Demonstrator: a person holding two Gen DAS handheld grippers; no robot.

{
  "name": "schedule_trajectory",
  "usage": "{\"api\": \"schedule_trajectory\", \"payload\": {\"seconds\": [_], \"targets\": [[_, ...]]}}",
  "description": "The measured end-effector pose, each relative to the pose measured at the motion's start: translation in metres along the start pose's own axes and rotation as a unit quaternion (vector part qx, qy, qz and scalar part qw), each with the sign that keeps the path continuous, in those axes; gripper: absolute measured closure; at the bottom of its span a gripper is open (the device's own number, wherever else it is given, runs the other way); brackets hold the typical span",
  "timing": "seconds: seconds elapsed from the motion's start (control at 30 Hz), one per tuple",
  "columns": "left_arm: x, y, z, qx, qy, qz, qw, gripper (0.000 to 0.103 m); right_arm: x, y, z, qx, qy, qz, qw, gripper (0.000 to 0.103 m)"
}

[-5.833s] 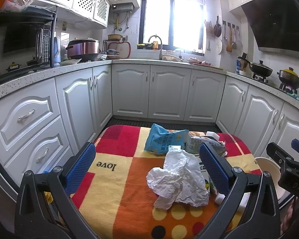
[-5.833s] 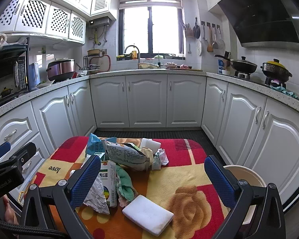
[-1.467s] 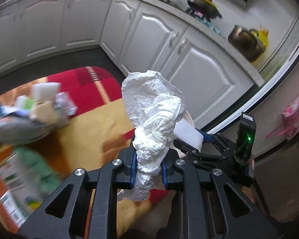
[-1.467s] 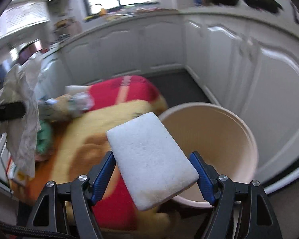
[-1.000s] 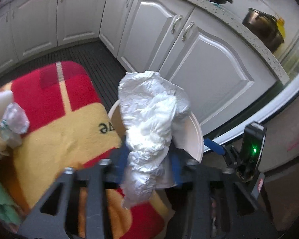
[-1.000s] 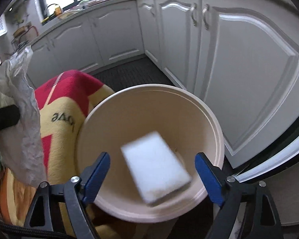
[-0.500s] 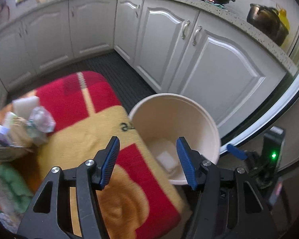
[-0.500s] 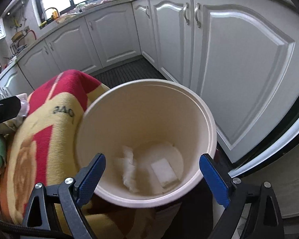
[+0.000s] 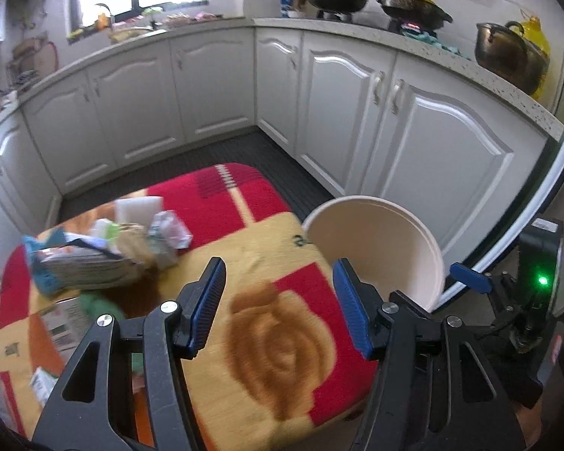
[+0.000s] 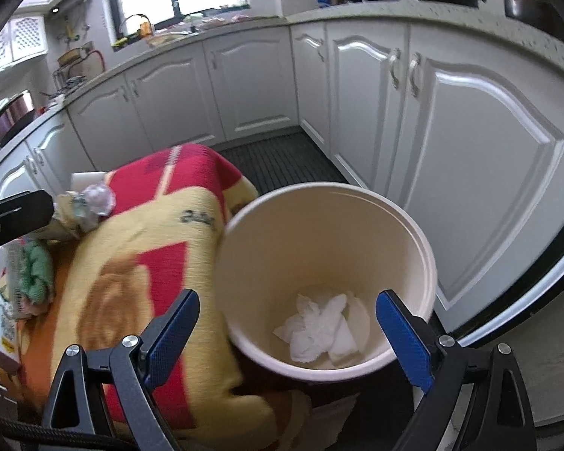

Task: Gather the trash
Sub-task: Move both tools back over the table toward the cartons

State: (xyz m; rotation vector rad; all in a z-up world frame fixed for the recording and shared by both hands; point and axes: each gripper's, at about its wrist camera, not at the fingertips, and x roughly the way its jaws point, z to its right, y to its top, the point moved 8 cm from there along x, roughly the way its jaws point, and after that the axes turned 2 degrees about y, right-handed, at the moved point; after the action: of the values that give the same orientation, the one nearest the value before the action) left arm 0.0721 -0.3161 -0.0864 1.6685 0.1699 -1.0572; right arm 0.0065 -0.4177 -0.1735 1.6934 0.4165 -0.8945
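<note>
- Left gripper (image 9: 278,304): jaws apart, nothing between the pads. They opened wider within the last second. It hangs over the bare rose-patterned part of the blanket (image 9: 282,349).
- Right gripper (image 10: 287,338): jaws spread wide and empty, it too having opened a little further, aimed down into the cream bin (image 10: 428,255).
- Bin stands on the floor, touching the blanket's edge on the cabinet side. Inside it: crumpled white paper (image 10: 312,327) on top of a white sponge (image 10: 346,338), both at the bottom.
- Remaining trash pile (image 9: 105,251) sits at the far-left end of the blanket in the left wrist view: a flat printed bag (image 9: 82,267), a white sponge block (image 9: 139,208), a clear crinkled wrapper (image 9: 171,229), something green (image 9: 97,306), a carton (image 9: 62,323) nearer the edge.
- Key relation: the pile lies ahead and to the left of the left gripper, on the side away from the bin. The right gripper is on the bin side, well apart from the pile.
- Judgement: left hand is the nearer one for the next pick; right has to cross the bare blanket first.
- Printed bag's long axis runs roughly across the left gripper's view, so jaws would close over its short width without much wrist roll.
- Risk: pile is overlapped, so grabbing one piece may drag neighbours.
</note>
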Motion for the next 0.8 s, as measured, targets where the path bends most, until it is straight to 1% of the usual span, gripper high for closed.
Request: {"api": "schedule_trajectory", "payload": {"seconds": [0.17,0.37,0.6,0.8], "targets": [[-0.019,-0.012,-0.026,-0.01,0.032,0.012,0.9994,0.045,-0.013,0.002,-0.028,-0.021,0.012,0.014,1.0,0.009],[-0.036,-0.033,-0.06,-0.047,0.045,0.01,0.9978,0.045,-0.022,0.002,-0.064,-0.041,0.033,0.02,0.998,0.009],[-0.055,-0.055,-0.097,-0.074,0.081,0.014,0.9939,0.045,-0.031,0.004,-0.108,-0.078,0.053,0.03,0.995,0.009],[-0.065,-0.075,-0.125,-0.103,0.088,0.008,0.9907,0.045,-0.037,0.003,-0.143,-0.102,0.067,0.036,0.992,0.009]]}}
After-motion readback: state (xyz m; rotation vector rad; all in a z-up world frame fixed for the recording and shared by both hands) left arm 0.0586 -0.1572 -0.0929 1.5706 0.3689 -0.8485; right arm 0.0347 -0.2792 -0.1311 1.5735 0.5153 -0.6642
